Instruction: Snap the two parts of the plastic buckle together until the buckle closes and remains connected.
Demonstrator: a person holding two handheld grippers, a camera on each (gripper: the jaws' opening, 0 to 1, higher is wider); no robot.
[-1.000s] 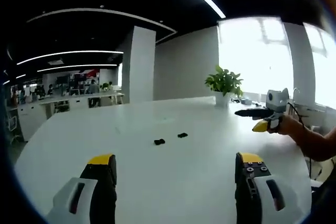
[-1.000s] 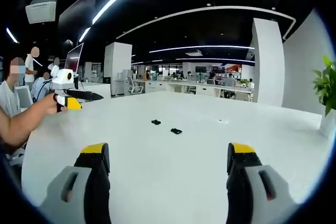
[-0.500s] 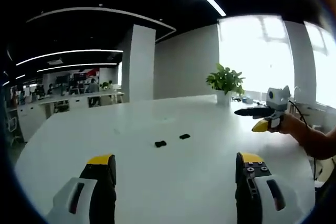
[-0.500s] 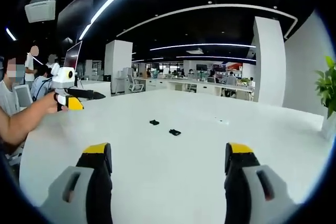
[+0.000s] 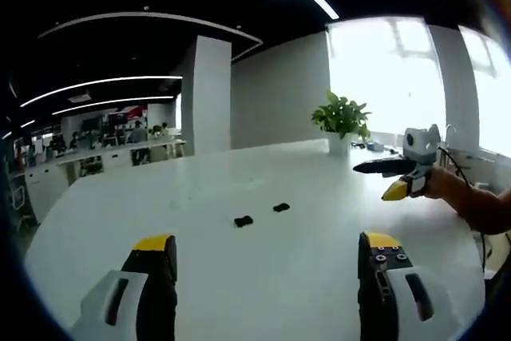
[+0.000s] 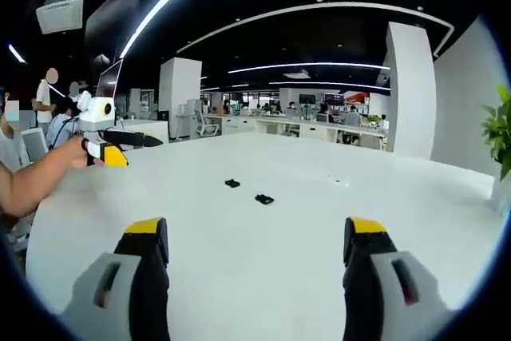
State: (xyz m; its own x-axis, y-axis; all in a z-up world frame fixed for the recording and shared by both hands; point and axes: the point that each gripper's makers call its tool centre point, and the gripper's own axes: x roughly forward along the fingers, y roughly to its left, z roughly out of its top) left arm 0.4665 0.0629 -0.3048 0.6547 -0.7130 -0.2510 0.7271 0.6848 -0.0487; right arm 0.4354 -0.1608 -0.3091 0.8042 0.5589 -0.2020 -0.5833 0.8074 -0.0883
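Nearest in the left gripper view, the left claw (image 5: 267, 249) hangs over the white surface (image 5: 319, 221) with its jaws spread wide and nothing between them. The right claw (image 6: 255, 233) in the right gripper view is the same: jaws wide apart, empty, held above the surface. Farther out, near the middle of the surface, lie the two buckle parts (image 5: 243, 220) (image 5: 280, 208), small and black, near each other but clearly apart, not yet joined. Neither claw is close to them. Beyond, a potted plant (image 5: 342, 122) stands at the far edge by the bright window. To my eye the job is at its start, the approach. Next, each claw needs to come down on one part, pinch it squarely, and line the prongs up with the socket.
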